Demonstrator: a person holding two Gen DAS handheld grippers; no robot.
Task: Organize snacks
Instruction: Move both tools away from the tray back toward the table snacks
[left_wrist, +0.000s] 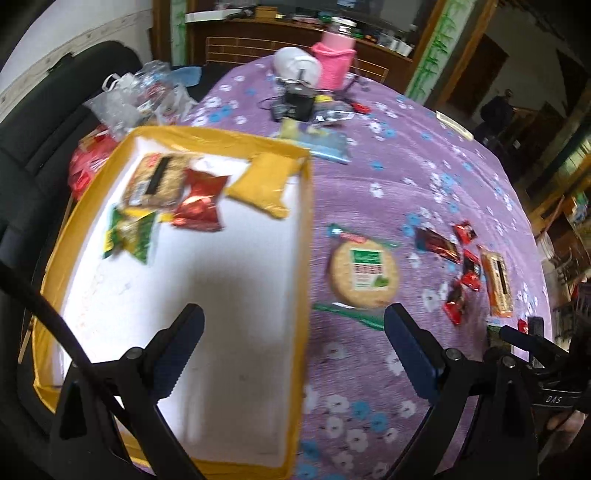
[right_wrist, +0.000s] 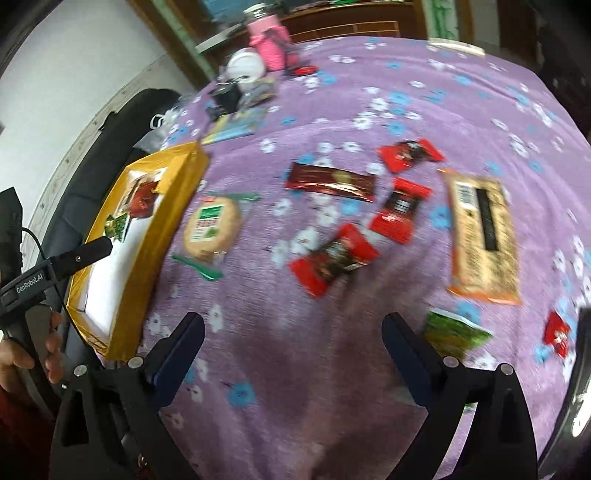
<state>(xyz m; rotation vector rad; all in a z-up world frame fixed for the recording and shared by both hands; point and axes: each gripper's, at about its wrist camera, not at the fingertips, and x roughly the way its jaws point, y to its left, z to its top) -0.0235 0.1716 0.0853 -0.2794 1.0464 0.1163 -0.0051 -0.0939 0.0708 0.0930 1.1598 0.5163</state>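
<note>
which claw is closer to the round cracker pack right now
Left. The left claw hovers open just short of the round cracker pack, straddling the yellow box wall. The right claw is open over bare cloth, farther back from it.

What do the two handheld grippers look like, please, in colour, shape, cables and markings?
Both are black frames with silver pivot screws and two angled fingers carrying dark blue ribbed pads. The left gripper has a black cable running past it; seen from the right wrist, its body is marked "GenRobot.AI". The right gripper looks the same; seen from the left wrist, its body is marked "DAS". A bare hand holds the left one.
</note>
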